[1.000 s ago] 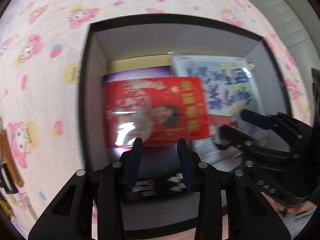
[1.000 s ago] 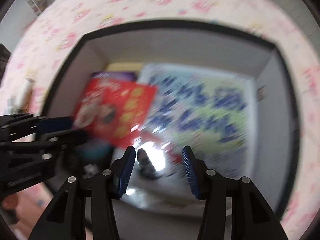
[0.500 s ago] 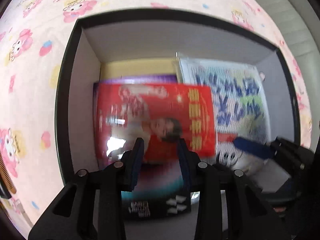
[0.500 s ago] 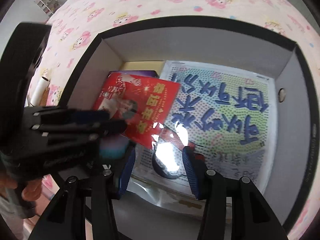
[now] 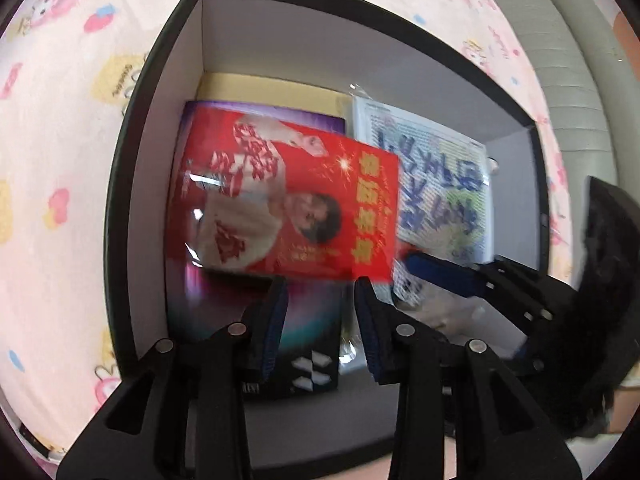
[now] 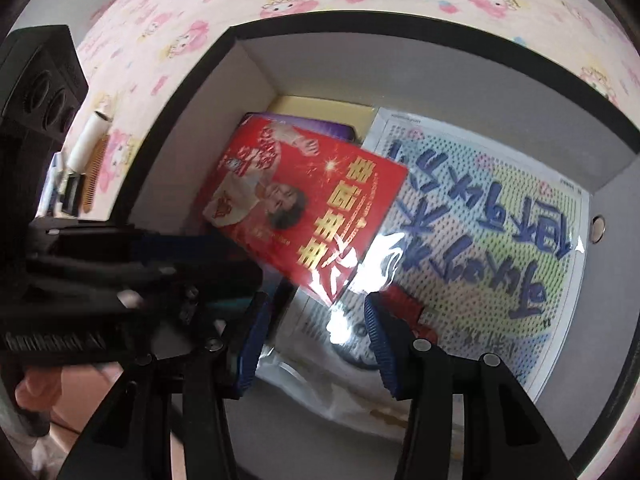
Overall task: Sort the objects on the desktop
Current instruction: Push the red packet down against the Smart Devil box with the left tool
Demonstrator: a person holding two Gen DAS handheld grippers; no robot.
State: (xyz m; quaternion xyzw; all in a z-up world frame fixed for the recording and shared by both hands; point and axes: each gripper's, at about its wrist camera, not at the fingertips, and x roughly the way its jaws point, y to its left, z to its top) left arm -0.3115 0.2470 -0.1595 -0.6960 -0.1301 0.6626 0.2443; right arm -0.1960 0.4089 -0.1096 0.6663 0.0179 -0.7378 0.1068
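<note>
Now both views show more of the box (image 5: 132, 184), the red packet (image 5: 288, 204) looming larger; left gripper (image 5: 320, 320) and right gripper (image 6: 312, 340) remain slightly parted, empty.

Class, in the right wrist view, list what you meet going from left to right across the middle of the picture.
White roller → brown comb → red printed packet → dotted blue-lettered sheet → black box's right wall.

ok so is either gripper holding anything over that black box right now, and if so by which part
Nothing is held. The left gripper and right gripper both hang open over the black box, with the red glossy booklet lying loose inside it.
</note>
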